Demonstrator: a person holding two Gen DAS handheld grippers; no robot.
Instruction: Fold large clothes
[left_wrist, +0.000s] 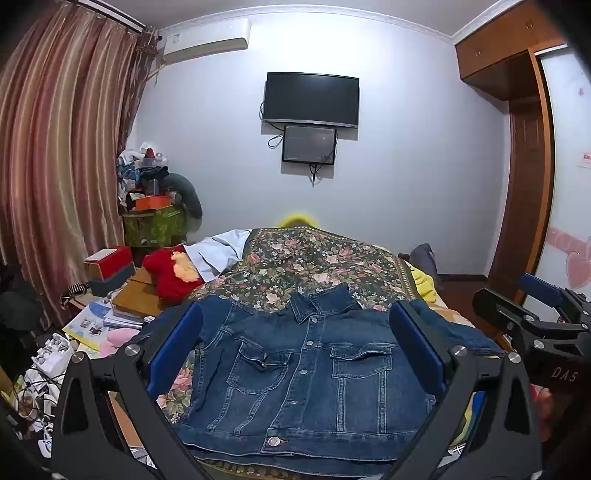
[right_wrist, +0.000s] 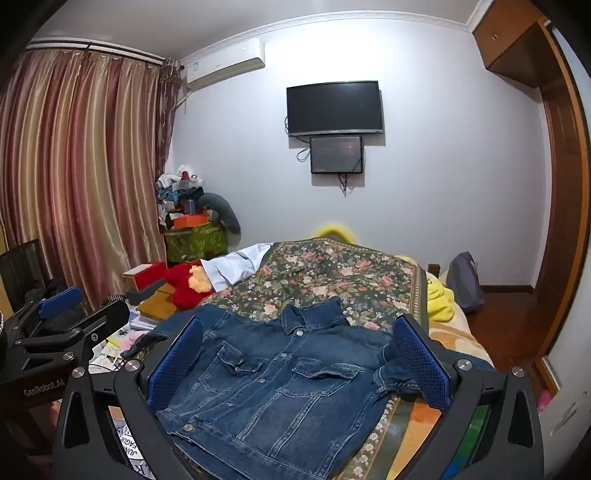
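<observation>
A dark blue denim jacket (left_wrist: 303, 373) lies flat, front up and buttoned, collar away from me, on the floral bedspread (left_wrist: 317, 262); it also shows in the right wrist view (right_wrist: 280, 384). My left gripper (left_wrist: 295, 350) is open and empty, held above the jacket's near half, its blue pads (left_wrist: 177, 350) wide apart. My right gripper (right_wrist: 299, 358) is open and empty, above the jacket's right side. The right gripper shows at the right edge of the left wrist view (left_wrist: 535, 314); the left gripper shows at the left of the right wrist view (right_wrist: 62, 314).
A red plush toy (left_wrist: 170, 277) and a white garment (left_wrist: 218, 254) lie at the bed's left edge. Boxes, books and clutter (left_wrist: 110, 302) fill the floor on the left. A yellow blanket (right_wrist: 439, 299) and a grey bag (right_wrist: 465, 280) sit on the right. A wardrobe (left_wrist: 524, 184) stands at right.
</observation>
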